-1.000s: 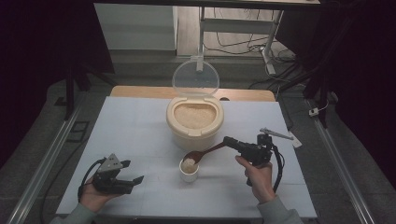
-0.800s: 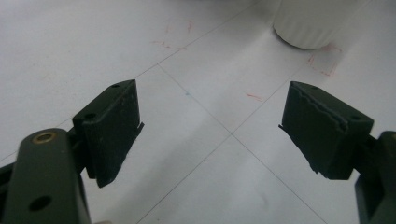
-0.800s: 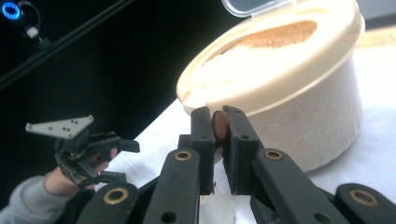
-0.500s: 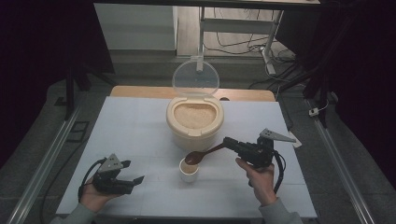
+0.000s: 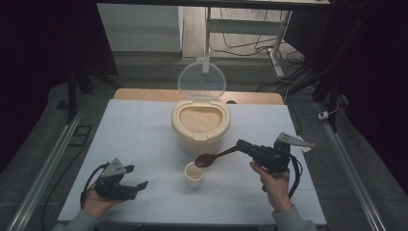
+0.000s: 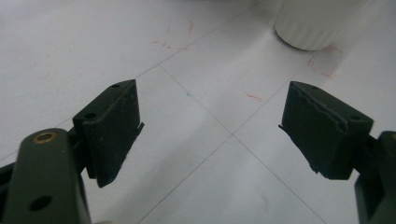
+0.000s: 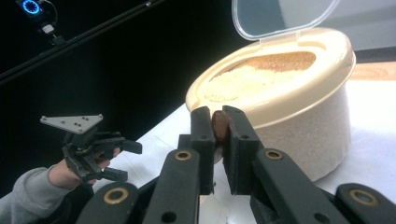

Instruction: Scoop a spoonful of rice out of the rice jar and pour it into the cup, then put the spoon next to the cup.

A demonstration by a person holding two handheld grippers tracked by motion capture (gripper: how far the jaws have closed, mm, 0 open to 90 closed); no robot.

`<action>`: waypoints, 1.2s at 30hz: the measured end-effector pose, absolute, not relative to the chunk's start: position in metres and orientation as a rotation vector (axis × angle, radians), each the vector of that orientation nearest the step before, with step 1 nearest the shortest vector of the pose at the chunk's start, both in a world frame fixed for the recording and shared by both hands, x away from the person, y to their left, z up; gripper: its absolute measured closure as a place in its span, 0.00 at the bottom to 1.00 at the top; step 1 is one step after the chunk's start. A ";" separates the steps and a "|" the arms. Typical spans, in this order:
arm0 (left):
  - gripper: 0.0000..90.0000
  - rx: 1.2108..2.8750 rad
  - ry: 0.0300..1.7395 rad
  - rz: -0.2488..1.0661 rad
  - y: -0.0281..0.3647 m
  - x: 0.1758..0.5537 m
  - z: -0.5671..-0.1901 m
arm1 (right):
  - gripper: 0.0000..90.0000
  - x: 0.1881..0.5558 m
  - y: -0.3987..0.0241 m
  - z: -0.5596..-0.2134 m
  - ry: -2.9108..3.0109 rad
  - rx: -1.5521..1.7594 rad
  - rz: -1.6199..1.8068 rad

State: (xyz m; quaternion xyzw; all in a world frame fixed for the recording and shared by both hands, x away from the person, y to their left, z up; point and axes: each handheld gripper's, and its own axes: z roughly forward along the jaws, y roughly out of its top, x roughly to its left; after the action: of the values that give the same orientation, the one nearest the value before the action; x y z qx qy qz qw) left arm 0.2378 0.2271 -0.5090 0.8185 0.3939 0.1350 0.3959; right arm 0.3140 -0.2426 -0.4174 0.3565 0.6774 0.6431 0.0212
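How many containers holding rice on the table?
2. The large tub, lid open, stands at the table's centre; the small white cup sits just in front of it, under the spoon that the right gripper holds.

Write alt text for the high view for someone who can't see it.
The right tongs hold a brown spoon over a small white cup, in front of an open tub of rice. The left tongs rest open on the white table.

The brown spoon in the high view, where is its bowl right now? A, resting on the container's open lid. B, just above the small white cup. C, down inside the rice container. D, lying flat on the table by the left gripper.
B: the brown spoon, clamped by its handle in the right gripper, has its bowl just over the rim of the small white cup, in front of the rice container.
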 end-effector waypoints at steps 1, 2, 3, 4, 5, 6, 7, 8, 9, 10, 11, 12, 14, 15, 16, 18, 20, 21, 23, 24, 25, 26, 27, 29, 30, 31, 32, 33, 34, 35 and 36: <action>0.21 2.075 0.999 0.342 0.227 0.238 -0.509 | 0.92 0.313 -0.244 -0.416 2.103 1.093 1.996; 0.21 2.074 0.998 0.340 0.227 0.238 -0.509 | 0.92 0.313 -0.246 -0.415 2.103 1.083 1.999; 0.21 2.074 0.998 0.343 0.227 0.238 -0.509 | 0.92 0.313 -0.248 -0.413 2.108 1.078 1.996; 0.21 2.075 0.997 0.343 0.227 0.238 -0.509 | 0.92 0.313 -0.250 -0.411 2.111 1.074 1.995; 0.21 2.075 0.996 0.344 0.227 0.238 -0.509 | 0.92 0.313 -0.252 -0.409 2.117 1.070 1.991; 0.21 2.074 0.996 0.344 0.227 0.237 -0.509 | 0.92 0.312 -0.254 -0.407 2.121 1.065 1.986; 0.21 2.074 0.996 0.345 0.227 0.237 -0.509 | 0.92 0.312 -0.256 -0.405 2.128 1.062 1.976; 0.21 2.074 0.996 0.345 0.227 0.237 -0.509 | 0.92 0.312 -0.258 -0.404 2.133 1.061 1.959; 0.21 2.075 0.995 0.345 0.227 0.237 -0.509 | 0.92 0.311 -0.259 -0.402 2.145 1.055 1.943; 0.21 2.076 0.994 0.344 0.227 0.237 -0.509 | 0.92 0.311 -0.261 -0.401 2.154 1.050 1.934; 0.21 2.076 0.994 0.344 0.227 0.237 -0.509 | 0.92 0.311 -0.262 -0.400 2.165 1.047 1.928; 0.21 2.076 0.994 0.344 0.227 0.237 -0.509 | 0.92 0.311 -0.263 -0.399 2.179 1.042 1.918; 0.21 2.076 0.995 0.345 0.227 0.237 -0.509 | 0.92 0.311 -0.263 -0.397 2.212 1.029 1.890; 0.21 2.074 0.996 0.346 0.227 0.237 -0.509 | 0.92 0.311 -0.263 -0.397 2.229 1.024 1.876; 0.21 2.076 0.994 0.346 0.227 0.237 -0.509 | 0.92 0.311 -0.263 -0.397 2.244 1.020 1.865; 0.21 2.075 0.995 0.346 0.227 0.237 -0.509 | 0.92 0.312 -0.263 -0.397 2.287 1.006 1.836; 0.21 2.077 0.994 0.346 0.227 0.237 -0.509 | 0.92 0.312 -0.262 -0.397 2.328 1.001 1.804; 0.21 2.077 0.994 0.346 0.227 0.237 -0.509 | 0.92 0.312 -0.261 -0.397 2.348 0.996 1.791; 0.21 2.079 0.993 0.345 0.227 0.237 -0.509 | 0.92 0.313 -0.260 -0.397 2.390 0.986 1.764; 0.21 2.079 0.993 0.345 0.227 0.237 -0.509 | 0.92 0.313 -0.259 -0.397 2.418 0.984 1.751; 0.21 2.078 0.994 0.344 0.227 0.237 -0.509 | 0.92 0.313 -0.258 -0.397 2.444 0.973 1.733; 0.21 2.078 0.994 0.344 0.227 0.237 -0.509 | 0.92 0.312 -0.256 -0.398 2.465 0.965 1.710; 0.21 2.078 0.994 0.343 0.226 0.238 -0.509 | 0.92 0.312 -0.254 -0.398 2.489 0.957 1.686; 0.21 2.079 0.994 0.342 0.226 0.238 -0.509 | 0.92 0.313 -0.251 -0.399 2.528 0.946 1.660; 0.21 2.079 0.994 0.341 0.226 0.238 -0.509 | 0.92 0.313 -0.250 -0.400 2.544 0.945 1.650; 0.21 2.080 0.993 0.342 0.226 0.238 -0.509 | 0.92 0.313 -0.248 -0.400 2.562 0.942 1.638; 0.21 2.080 0.993 0.341 0.226 0.238 -0.509 | 0.92 0.314 -0.247 -0.401 2.584 0.934 1.623; 0.21 2.081 0.993 0.340 0.226 0.238 -0.509 | 0.92 0.315 -0.245 -0.401 2.609 0.932 1.605; 0.21 2.081 0.993 0.340 0.226 0.238 -0.509 | 0.92 0.316 -0.242 -0.402 2.641 0.923 1.585; 0.21 2.081 0.993 0.339 0.226 0.238 -0.509 | 0.92 0.317 -0.240 -0.403 2.659 0.919 1.572; 0.21 2.083 0.991 0.339 0.226 0.238 -0.510 | 0.92 0.318 -0.238 -0.404 2.685 0.916 1.548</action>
State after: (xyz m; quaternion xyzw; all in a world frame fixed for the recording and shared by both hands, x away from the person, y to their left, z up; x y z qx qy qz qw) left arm 0.2381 0.2260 -0.5096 0.8211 0.3908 0.1335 0.3941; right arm 0.3181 -0.2377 -0.4037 0.2832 0.8299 0.4785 -0.0452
